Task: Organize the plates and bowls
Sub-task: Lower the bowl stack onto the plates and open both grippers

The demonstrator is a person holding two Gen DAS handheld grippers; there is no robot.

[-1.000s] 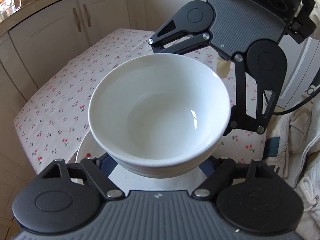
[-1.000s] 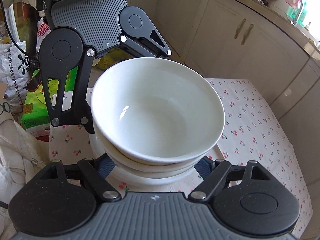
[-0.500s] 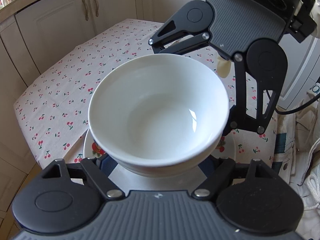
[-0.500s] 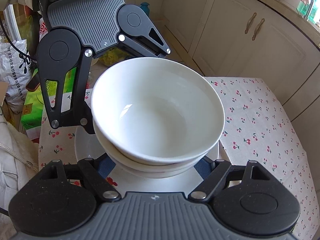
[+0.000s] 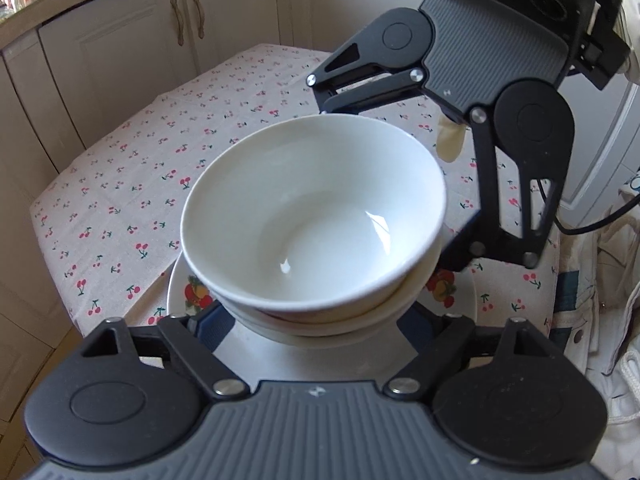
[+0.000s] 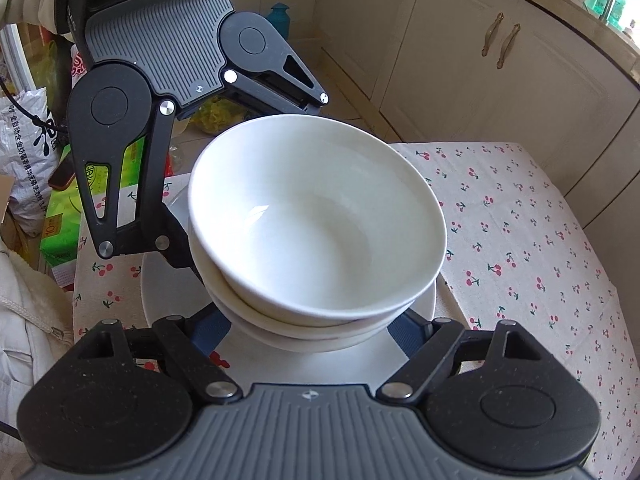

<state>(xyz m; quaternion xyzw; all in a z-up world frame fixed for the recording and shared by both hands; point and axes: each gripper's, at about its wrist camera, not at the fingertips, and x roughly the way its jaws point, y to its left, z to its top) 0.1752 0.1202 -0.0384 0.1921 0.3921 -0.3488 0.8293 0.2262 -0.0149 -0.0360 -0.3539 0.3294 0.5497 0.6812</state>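
Two nested white bowls pinched between left tool and right tool, opposite sides, each clamped wide for balance. Stack over fruit-print plate on cherry-cloth worktop; contact unclear.

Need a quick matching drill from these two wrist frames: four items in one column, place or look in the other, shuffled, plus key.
Items
1. top bowl
2. lower bowl
3. plate
4. tablecloth

Descriptions
A. flat, fruit print on its rim, under the bowl stack
B. nested inside another bowl, plain white, empty
C. cherry pattern, covers the table
D. only its rim shows, beneath the nested bowl

Pairs: 1-B, 2-D, 3-A, 4-C

Both the left gripper and right gripper flank the bowl stack from opposite sides.
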